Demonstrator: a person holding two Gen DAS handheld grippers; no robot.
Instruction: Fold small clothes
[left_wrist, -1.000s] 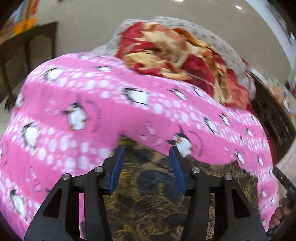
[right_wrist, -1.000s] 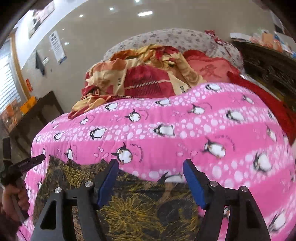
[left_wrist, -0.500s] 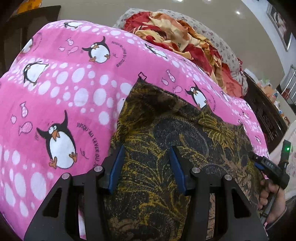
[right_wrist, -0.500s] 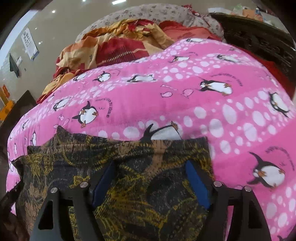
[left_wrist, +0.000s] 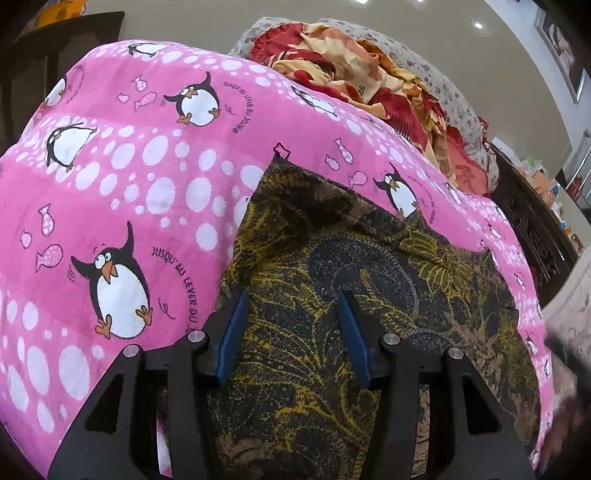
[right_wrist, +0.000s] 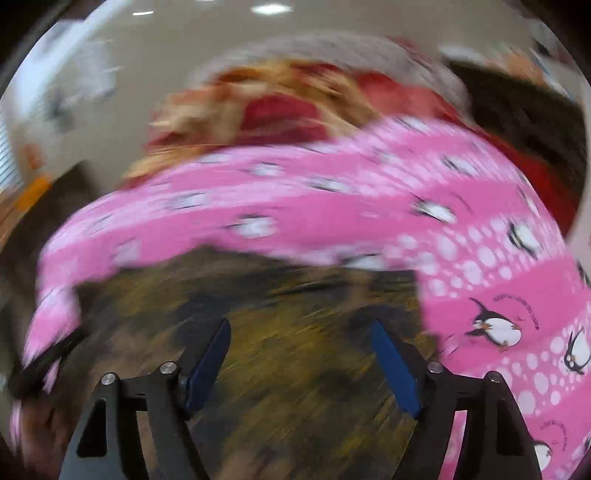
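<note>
Left wrist view: both grippers, left gripper (left_wrist: 291, 299) and right gripper (right_wrist: 301, 328), hover spread-fingered over the patterned cloth (left_wrist: 332, 295).

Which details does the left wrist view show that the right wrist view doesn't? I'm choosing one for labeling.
Only the left view, sharp, shows readable lettering beside the penguins, a small loop at the dark patterned cloth's far corner, and the open left gripper. Only the right view, motion-blurred, shows the open right gripper. Both show that cloth on the pink penguin blanket, with red and orange bedding behind.
</note>
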